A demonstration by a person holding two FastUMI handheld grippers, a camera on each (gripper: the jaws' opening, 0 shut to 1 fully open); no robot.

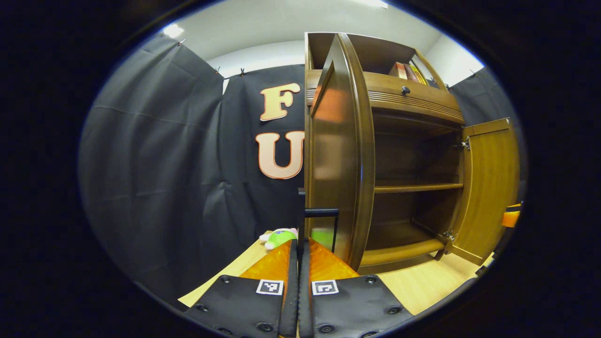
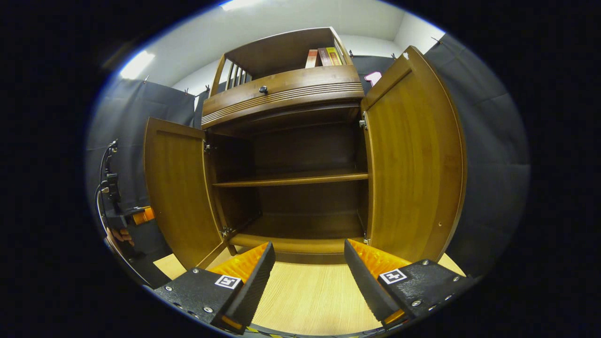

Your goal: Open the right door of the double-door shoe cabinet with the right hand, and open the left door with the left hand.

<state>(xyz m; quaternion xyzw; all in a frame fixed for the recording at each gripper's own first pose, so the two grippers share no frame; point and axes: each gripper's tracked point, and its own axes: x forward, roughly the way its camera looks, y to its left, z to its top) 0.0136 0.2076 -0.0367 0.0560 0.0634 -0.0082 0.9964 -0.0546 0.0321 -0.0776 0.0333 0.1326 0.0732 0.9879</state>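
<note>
The left gripper view sits close by the left door's edge, facing its outer side. The right gripper view faces the cabinet squarely. Both share its shelves.

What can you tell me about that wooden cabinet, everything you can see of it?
The shoe cabinet looks like glossy brown wood and stands on a pale wooden surface. Both doors are swung wide open: left door, right door. Inside, one bare shelf. Above sits a drawer with a dark knob, and books on top.
</note>
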